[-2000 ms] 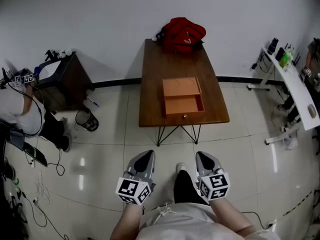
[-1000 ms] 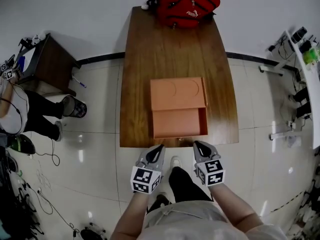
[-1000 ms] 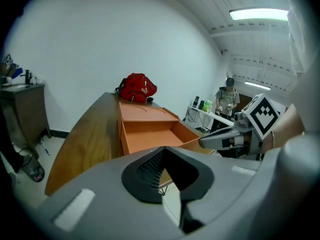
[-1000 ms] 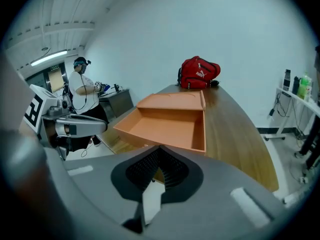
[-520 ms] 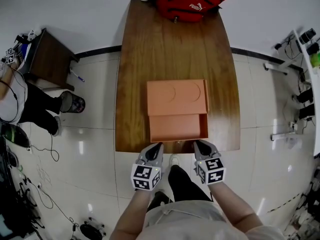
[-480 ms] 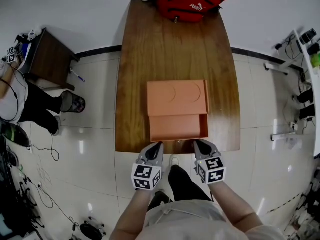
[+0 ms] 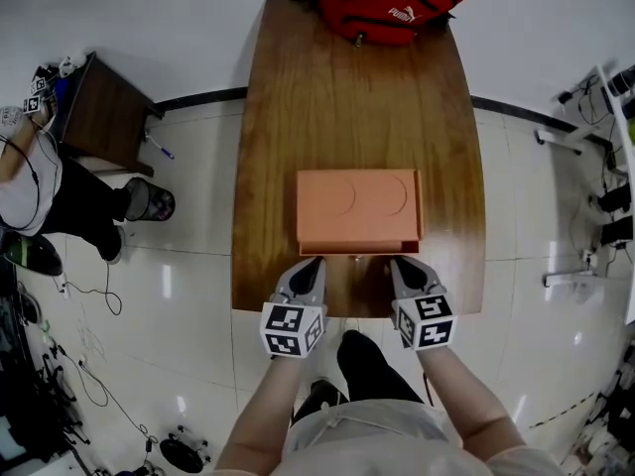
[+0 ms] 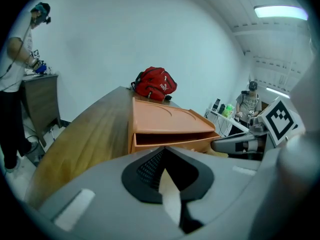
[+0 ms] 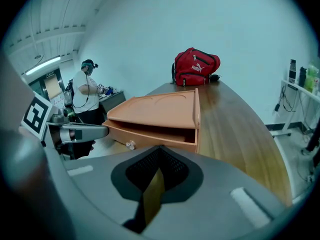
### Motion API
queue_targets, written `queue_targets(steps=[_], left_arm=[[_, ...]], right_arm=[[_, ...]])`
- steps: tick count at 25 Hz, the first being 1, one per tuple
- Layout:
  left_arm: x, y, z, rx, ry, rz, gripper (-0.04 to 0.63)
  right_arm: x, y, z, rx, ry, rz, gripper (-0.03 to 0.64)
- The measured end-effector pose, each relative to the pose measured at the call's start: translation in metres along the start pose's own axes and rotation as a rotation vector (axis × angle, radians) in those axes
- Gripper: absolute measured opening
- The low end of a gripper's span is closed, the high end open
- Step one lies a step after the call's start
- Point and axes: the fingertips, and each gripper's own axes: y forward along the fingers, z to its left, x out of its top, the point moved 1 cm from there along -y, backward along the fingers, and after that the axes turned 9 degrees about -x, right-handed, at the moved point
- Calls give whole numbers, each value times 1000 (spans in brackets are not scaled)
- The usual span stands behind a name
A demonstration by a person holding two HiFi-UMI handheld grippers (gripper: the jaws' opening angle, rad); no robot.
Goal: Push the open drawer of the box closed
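An orange box [image 7: 357, 204] sits mid-table on the brown wooden table [image 7: 268, 117]. Its drawer [image 7: 357, 248] faces me and sticks out only a little. The left gripper view shows the drawer front [image 8: 175, 143] under the lid, and the right gripper view shows it [image 9: 150, 138] with a small knob [image 9: 130, 145]. My left gripper [image 7: 311, 264] and right gripper [image 7: 404, 264] are both shut, their tips at or just short of the drawer front, one toward each end. Contact cannot be told. Nothing is held.
A red backpack [image 7: 392, 3] lies at the table's far end. On the left stand a dark side cabinet [image 7: 99, 117], a bin [image 7: 149, 201] and a person [image 7: 25, 186]. A white desk [image 7: 620, 97] is at the right. The table's near edge is under my grippers.
The drawer has slid most of the way into the box. Both grippers have moved forward from the table edge to the drawer front, and the head view has shifted with them.
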Motion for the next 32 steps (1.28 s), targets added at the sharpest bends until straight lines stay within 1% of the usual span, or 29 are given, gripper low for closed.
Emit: queue_targets(steps=[5, 10, 13, 15, 17, 19, 21, 24, 26, 29, 32], left_arm=[[15, 12, 10, -1, 0, -14, 8], [18, 16, 14, -10, -7, -27, 8], [18, 10, 11, -16, -26, -47, 8], [21, 1, 5, -23, -31, -68, 8], [30, -13, -6, -34, -22, -104, 8], [45, -32, -21, -47, 13, -152, 8], [63, -54, -40, -70, 75, -203, 8], [84, -89, -74, -110, 183, -265, 8], [92, -117, -97, -135, 237, -303, 8], [99, -165, -124, -152, 280, -380, 8], [98, -219, -146, -145, 330, -448, 8]], right_arm=[[15, 15, -7, -3, -1, -10, 3], [17, 19, -10, -18, 8, -8, 3], [16, 15, -11, -26, 9, -9, 3], [20, 5, -6, -8, -4, -28, 3], [29, -11, 3, 14, -34, -77, 3], [41, -33, 15, 15, -81, -141, 3], [57, -59, 26, 7, -117, -218, 3], [78, -103, 41, 1, -120, -322, 3], [85, -135, 53, -6, -128, -380, 3], [85, -183, 76, -5, -173, -464, 3], [70, -226, 100, 11, -162, -502, 5]])
